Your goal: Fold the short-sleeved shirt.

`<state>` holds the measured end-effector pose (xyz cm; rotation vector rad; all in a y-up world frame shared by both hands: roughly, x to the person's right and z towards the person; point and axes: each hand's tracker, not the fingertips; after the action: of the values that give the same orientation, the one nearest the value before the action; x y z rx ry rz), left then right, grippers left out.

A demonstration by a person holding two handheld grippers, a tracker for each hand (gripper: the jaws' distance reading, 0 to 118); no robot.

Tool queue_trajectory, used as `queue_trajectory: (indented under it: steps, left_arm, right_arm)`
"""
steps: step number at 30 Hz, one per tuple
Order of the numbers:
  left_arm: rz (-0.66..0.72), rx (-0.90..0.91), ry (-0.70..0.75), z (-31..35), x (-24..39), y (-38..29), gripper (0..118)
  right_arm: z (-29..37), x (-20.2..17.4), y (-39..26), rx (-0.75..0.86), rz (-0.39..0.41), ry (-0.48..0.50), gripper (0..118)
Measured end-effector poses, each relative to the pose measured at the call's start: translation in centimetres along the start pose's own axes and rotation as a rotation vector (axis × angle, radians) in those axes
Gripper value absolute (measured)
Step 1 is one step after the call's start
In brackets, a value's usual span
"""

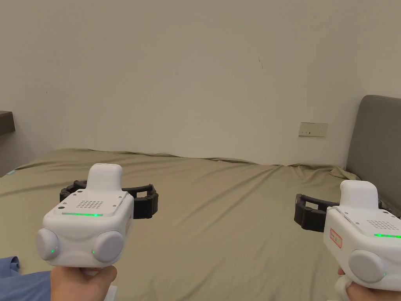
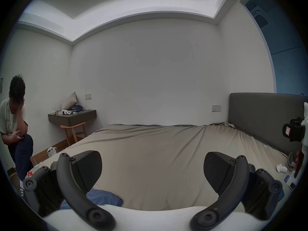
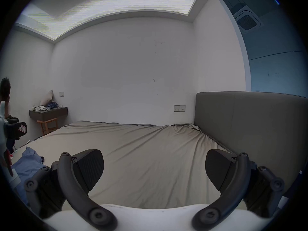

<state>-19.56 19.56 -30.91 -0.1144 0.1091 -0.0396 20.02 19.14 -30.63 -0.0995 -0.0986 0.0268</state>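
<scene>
The blue short-sleeved shirt [image 1: 19, 280] lies crumpled at the near left edge of the bed, below and left of my left gripper [image 1: 109, 194]. The left gripper view has the shirt [image 2: 103, 198] just under the left jaw, apart from it; in the right gripper view the shirt [image 3: 29, 164] is far to the left. My left gripper [image 2: 152, 171] is held above the sheet, jaws wide open and empty. My right gripper [image 1: 344, 209] hovers at the right near the headboard; its jaws [image 3: 154, 169] are also wide open, with only sheet between them.
The bed [image 1: 219, 227] has a wrinkled tan sheet, with a grey headboard [image 1: 378, 141] on the right and the wall behind. A person [image 2: 13, 118] sits off to the left, near a wall shelf [image 2: 73, 118] and a wooden stool [image 2: 75, 133]. Small white items [image 2: 281, 168] lie by the headboard.
</scene>
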Motion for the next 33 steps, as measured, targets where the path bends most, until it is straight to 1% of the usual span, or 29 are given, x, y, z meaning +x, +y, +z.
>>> queue_trajectory:
  steps: [6, 12, 30, 33]
  left_arm:
    - [0.012, 0.026, 0.005, 0.11, 0.13, -0.16, 118]
    - [0.003, 0.041, -0.002, 0.18, 0.17, -0.1, 118]
    - [0.005, 0.052, -0.019, 0.04, 0.37, 0.42, 118]
    - [0.022, 0.073, -0.062, 0.18, 0.12, 0.28, 118]
  right_arm:
    - [0.0, -0.1, -0.28, 0.005, 0.013, 0.002, 118]
    - [-0.1, 0.2, -0.46, 0.007, -0.004, 0.003, 118]
    - [0.06, -0.01, 0.37, 0.041, 0.002, 0.006, 118]
    - [-0.14, -0.02, 0.34, 0.033, 0.005, -0.004, 118]
